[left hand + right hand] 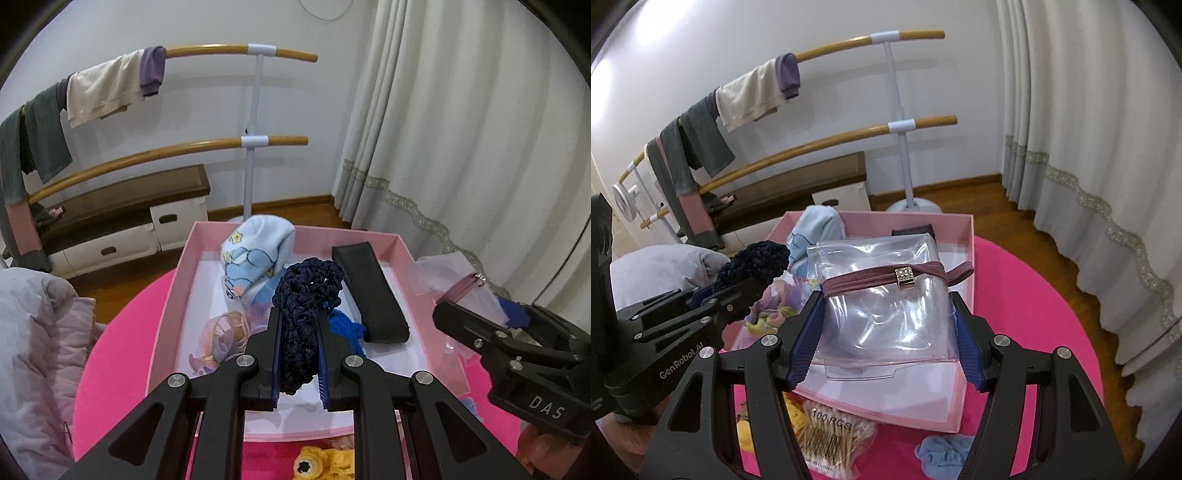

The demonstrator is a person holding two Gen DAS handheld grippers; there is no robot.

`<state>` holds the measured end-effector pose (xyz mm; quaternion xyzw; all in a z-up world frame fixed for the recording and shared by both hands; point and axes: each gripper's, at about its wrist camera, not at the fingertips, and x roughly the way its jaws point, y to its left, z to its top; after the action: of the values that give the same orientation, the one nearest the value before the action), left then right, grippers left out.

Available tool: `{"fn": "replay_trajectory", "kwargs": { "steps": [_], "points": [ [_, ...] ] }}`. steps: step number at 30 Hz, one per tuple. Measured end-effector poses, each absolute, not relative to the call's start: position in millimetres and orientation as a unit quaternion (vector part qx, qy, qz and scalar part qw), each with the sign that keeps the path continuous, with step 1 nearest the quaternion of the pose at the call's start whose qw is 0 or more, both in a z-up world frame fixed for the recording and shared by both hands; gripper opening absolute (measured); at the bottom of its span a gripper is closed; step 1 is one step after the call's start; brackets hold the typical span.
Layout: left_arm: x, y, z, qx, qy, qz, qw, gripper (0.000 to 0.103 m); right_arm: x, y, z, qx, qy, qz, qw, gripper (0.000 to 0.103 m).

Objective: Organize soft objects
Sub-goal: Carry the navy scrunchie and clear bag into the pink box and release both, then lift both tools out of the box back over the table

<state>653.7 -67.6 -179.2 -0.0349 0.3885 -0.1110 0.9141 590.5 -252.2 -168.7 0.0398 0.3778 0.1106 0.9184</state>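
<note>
While both grippers hung over the pink box, each had something in its jaws. The left gripper was clamped on a dark navy crocheted scrunchie, whose loops bulged out above the fingertips. The right gripper had its blue-padded fingers pressed against both sides of a clear plastic pouch, which was bound across by a mauve elastic band with a small jewelled clasp.

Inside the box lay a light blue sock with cartoon prints, a black folded band, a bright blue fuzzy item and a pastel sheer scrunchie. The box sat on a hot pink round table. On the table in front of the box were a yellow crocheted piece, a bag of cotton swabs marked 100 PCS and a pale blue scrunchie.

Behind stood a wooden double barre draped with clothes, a low dark-topped cabinet and white curtains.
</note>
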Motion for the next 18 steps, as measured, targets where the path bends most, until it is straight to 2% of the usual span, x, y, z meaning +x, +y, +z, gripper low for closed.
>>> {"fn": "replay_trajectory", "kwargs": {
  "steps": [6, 11, 14, 16, 18],
  "points": [
    [675, -71, -195, -0.035, 0.401, -0.11, 0.909, 0.013, 600, -253, -185, 0.045, 0.393, 0.109, 0.912, 0.062],
    [681, -75, -206, -0.029, 0.406, -0.104, 0.908, 0.017, 607, -251, -192, 0.048, 0.402, 0.108, 0.908, 0.063],
    [676, -74, -212, -0.027, 0.406, -0.099, 0.908, 0.032, 612, -251, -195, 0.052, 0.408, 0.111, 0.905, 0.062],
    [671, -70, -214, -0.027, 0.402, -0.095, 0.91, 0.053, 613, -252, -196, 0.058, 0.409, 0.111, 0.904, 0.062],
    [666, -66, -211, -0.028, 0.392, -0.089, 0.915, 0.066, 611, -254, -198, 0.062, 0.408, 0.112, 0.904, 0.067]
  ]
}}
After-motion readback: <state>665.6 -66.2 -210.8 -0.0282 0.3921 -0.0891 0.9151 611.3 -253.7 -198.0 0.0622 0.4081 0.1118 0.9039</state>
